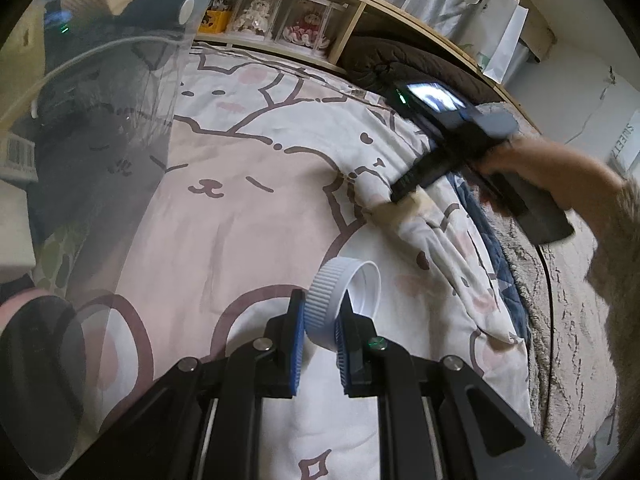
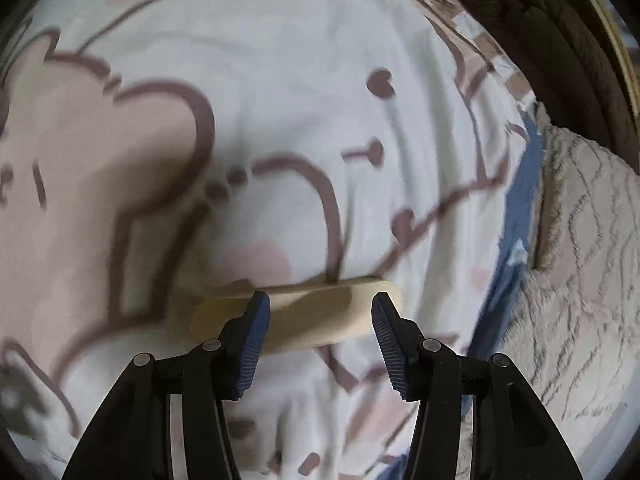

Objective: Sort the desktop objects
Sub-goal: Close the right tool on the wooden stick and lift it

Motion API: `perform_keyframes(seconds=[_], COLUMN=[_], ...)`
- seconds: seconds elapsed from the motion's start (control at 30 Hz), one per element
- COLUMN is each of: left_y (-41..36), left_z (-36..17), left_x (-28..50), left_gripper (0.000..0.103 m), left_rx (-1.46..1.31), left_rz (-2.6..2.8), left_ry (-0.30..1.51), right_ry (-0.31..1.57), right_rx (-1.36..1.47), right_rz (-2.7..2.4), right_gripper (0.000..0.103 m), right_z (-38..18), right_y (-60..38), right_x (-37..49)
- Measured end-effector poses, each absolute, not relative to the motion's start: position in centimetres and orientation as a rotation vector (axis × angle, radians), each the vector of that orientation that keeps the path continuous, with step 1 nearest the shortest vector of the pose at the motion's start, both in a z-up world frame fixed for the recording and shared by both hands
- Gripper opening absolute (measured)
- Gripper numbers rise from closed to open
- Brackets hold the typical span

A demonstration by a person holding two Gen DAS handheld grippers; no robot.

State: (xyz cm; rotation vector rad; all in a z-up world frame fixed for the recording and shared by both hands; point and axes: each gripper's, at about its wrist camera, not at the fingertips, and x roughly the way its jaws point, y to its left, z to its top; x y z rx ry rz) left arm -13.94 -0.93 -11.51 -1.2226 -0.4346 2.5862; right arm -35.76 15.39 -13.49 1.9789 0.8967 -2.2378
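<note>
Left gripper [image 1: 320, 330]: jaws clenched on the white ribbed cap [image 1: 340, 300], pinched by its wall between the blue pads, open side facing right of the jaws, held above the cartoon-print bedsheet [image 1: 240, 220]. Right gripper [image 2: 320, 334]: jaws released, about half spread, nothing pinched; cream oblong block [image 2: 304, 316] lies crosswise on the sheet just beyond and beneath the fingertips, no pad contact visible. Ahead-left of the left jaws: clear plastic bin [image 1: 120, 80]. Ahead-right: hand [image 1: 560, 172] carrying the right gripper. Farthest out: wooden shelf [image 1: 352, 28].
</note>
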Motion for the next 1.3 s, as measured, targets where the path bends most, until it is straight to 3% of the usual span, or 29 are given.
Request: perform_keyframes(seconds=[0.03, 0.13, 0.27, 0.37, 0.63, 0.87, 1.07, 1.3], left_y=[-0.9, -1.1, -1.1, -1.0, -1.3, -1.2, -1.4, -1.5], left_z=[-11.4, -11.3, -11.1, -11.1, -11.2, -11.0, -10.5, -10.1], left_x=[-13.9, -13.8, -13.8, -13.8, -13.7, -13.7, -13.5, -13.4], left_gripper=[0.015, 0.015, 0.015, 0.015, 0.015, 0.015, 0.015, 0.015], left_rx=[-1.218, -1.213, -1.21, -1.204, -1.198, -1.195, -1.173, -1.157], left_rz=[2.589, 2.591, 2.597, 2.604, 2.596, 2.585, 2.591, 2.597], left_ry=[-0.432, -0.434, -0.437, -0.417, -0.435, -0.445, -0.447, -0.449], right_ry=[0.845, 0.457, -0.355, -0.625, -0.637, -0.434, -0.335, -0.288], right_rx=[1.976, 1.96, 1.968, 2.005, 2.08, 2.028, 1.956, 1.86], right_rz=[-2.266, -2.409, -2.494, -2.49, -2.578, -2.63, -2.585, -2.479], right_gripper=[0.053, 0.053, 0.053, 0.053, 0.053, 0.054, 0.041, 0.039], right_z=[-13.2, -11.6, -11.5, -12.7, -14.9, -15.0, -13.6, -11.7], right_y=[15.9, 17.2, 21.3, 21.9, 19.8, 17.7, 16.7, 15.4], right_x=[-35.4, -34.1, -33.9, -33.6, -34.6, -34.7, -32.8, -27.6])
